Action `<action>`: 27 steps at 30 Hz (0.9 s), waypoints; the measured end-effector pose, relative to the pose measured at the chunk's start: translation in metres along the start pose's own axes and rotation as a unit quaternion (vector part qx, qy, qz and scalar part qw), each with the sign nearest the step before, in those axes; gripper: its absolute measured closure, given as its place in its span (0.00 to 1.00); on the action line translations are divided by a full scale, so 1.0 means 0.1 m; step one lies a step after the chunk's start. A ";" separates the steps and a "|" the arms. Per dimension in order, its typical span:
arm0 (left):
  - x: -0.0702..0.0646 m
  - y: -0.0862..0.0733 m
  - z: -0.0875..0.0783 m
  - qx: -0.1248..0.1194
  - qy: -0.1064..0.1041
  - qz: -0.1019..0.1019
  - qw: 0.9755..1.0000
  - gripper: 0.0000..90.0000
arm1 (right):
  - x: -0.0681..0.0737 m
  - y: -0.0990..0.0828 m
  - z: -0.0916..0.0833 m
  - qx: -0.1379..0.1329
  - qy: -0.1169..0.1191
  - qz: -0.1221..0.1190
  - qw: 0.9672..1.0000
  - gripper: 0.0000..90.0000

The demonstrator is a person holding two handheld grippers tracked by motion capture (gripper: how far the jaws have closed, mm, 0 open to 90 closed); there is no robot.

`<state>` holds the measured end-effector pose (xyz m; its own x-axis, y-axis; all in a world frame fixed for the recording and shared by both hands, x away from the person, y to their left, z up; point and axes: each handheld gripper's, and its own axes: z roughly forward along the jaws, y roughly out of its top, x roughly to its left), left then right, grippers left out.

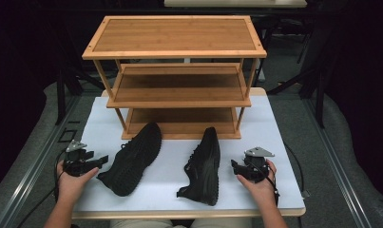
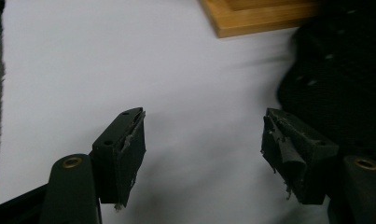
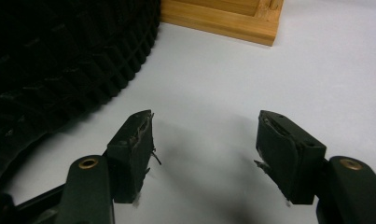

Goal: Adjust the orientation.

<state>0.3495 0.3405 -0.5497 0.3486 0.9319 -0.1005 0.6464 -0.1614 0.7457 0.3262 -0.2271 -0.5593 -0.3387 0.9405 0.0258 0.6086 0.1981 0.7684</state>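
Observation:
Two black sneakers lie on their sides on the white table top. The left shoe (image 1: 132, 157) sits just right of my left gripper (image 1: 102, 160), and its dark knit upper (image 2: 337, 79) shows at the right of the left gripper view. The right shoe (image 1: 204, 165) lies left of my right gripper (image 1: 234, 166), with its ridged sole (image 3: 64, 65) at the left of the right gripper view. My left gripper (image 2: 204, 154) is open over bare table. Nothing sits between the spread jaws of my right gripper (image 3: 204, 154) either.
A three-tier bamboo shoe rack (image 1: 175, 52) stands at the back of the table, its bottom shelf (image 1: 182, 121) just behind the shoes. Its base corner (image 2: 251, 18) appears in the left gripper view, and a foot of it (image 3: 223, 21) in the right gripper view. Table edges drop off on both sides.

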 end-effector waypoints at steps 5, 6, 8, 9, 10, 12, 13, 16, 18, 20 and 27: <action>-0.05 0.01 -0.01 -0.002 -0.007 0.006 1.000 0.36 | -0.01 -0.01 -0.03 -0.001 -0.009 -0.004 1.000 0.42; -0.05 0.01 -0.01 -0.002 -0.007 0.006 1.000 0.36 | -0.01 -0.01 -0.03 -0.001 -0.009 -0.004 1.000 0.42; -0.05 0.01 -0.01 0.005 -0.008 0.008 1.000 0.36 | -0.01 -0.01 -0.04 -0.003 -0.014 -0.004 1.000 0.44; -0.05 0.01 0.00 0.009 -0.006 0.009 1.000 0.35 | -0.01 -0.01 -0.05 -0.007 -0.015 -0.003 1.000 0.45; -0.04 0.00 0.00 0.008 -0.006 0.008 1.000 0.35 | -0.01 -0.01 -0.05 -0.010 -0.017 -0.003 1.000 0.45; -0.04 0.01 -0.01 0.004 -0.006 0.005 1.000 0.36 | -0.02 -0.02 -0.06 -0.013 -0.017 -0.002 1.000 0.46; -0.04 0.01 -0.01 0.004 -0.006 0.005 1.000 0.37 | -0.02 -0.02 -0.07 -0.014 -0.016 -0.002 1.000 0.46; -0.04 0.01 -0.04 -0.008 -0.012 0.001 1.000 0.43 | -0.02 -0.02 -0.07 -0.017 -0.016 -0.001 1.000 0.47; -0.04 0.01 -0.05 -0.009 -0.022 -0.006 1.000 0.56 | -0.01 -0.02 -0.07 -0.017 -0.019 -0.002 1.000 0.47; -0.05 0.01 -0.04 0.000 -0.023 -0.003 1.000 0.60 | -0.01 -0.02 -0.06 -0.014 -0.015 -0.002 1.000 0.47; -0.05 0.01 0.00 0.025 -0.035 -0.003 0.999 0.75 | 0.00 -0.02 -0.05 -0.012 -0.011 0.000 1.000 0.47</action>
<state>0.3482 0.3352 -0.5487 0.3899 0.9083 -0.1515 0.6816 -0.1741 0.7107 0.3211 -0.2288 -0.5577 -0.3226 0.9465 0.0111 0.5902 0.1920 0.7841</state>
